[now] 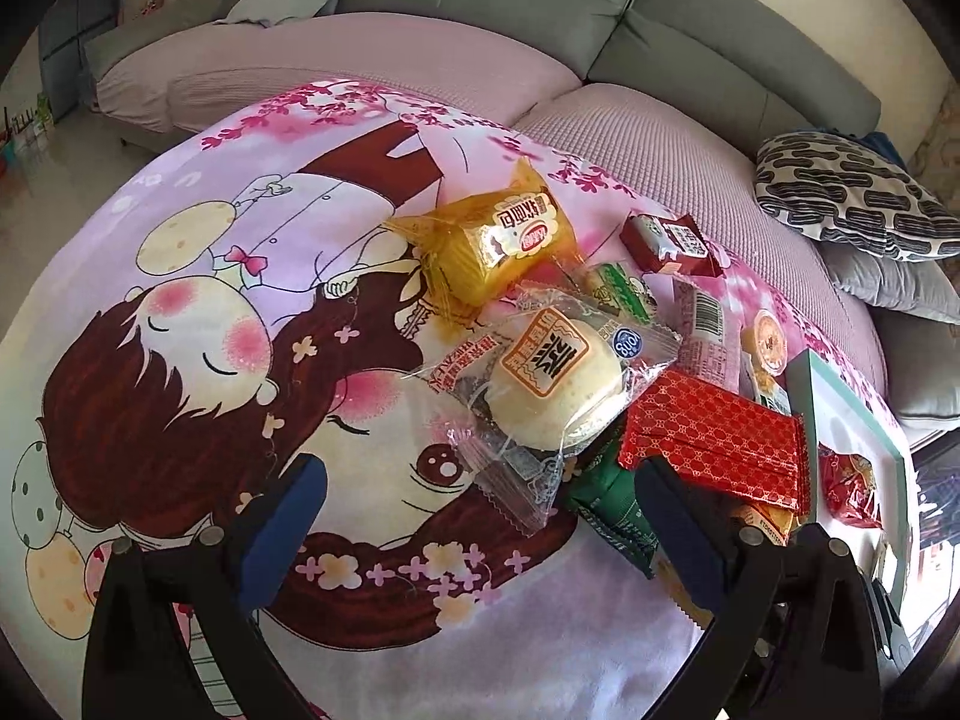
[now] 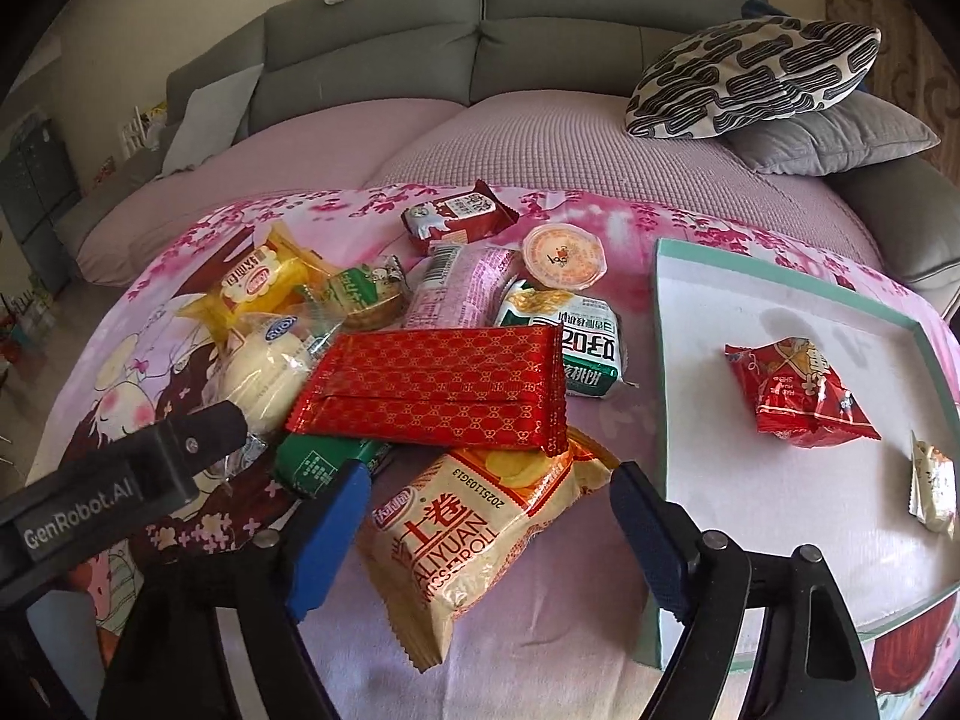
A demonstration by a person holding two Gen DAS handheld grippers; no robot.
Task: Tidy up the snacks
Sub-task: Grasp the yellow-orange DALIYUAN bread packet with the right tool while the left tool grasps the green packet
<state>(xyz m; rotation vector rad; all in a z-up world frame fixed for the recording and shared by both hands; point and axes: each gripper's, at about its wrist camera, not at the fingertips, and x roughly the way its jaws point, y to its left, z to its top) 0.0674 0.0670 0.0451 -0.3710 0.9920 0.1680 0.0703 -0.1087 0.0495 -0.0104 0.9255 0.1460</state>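
A pile of snack packets lies on the cartoon-print blanket point(image 2: 510, 660). My right gripper point(image 2: 489, 507) is open, its blue pads either side of a cream Swiss roll packet point(image 2: 474, 546); I see no squeeze on the wrapper. A red patterned packet point(image 2: 438, 384) lies across the pile above it. My left gripper point(image 1: 480, 516) is open over the blanket, just below a clear-wrapped white bun point(image 1: 552, 384), holding nothing. One of its fingers point(image 2: 198, 438) shows in the right wrist view beside the bun. A white tray with a teal rim point(image 2: 660, 360) holds a red packet point(image 2: 798, 390) and a small cream packet point(image 2: 933, 480).
Other snacks in the pile: a yellow bread packet point(image 1: 498, 240), a dark red packet point(image 2: 459, 216), a pink packet point(image 2: 456, 288), an orange jelly cup point(image 2: 564, 255), green packets point(image 2: 324, 456). A grey sofa back point(image 2: 540, 18) and cushions point(image 2: 750, 78) lie behind.
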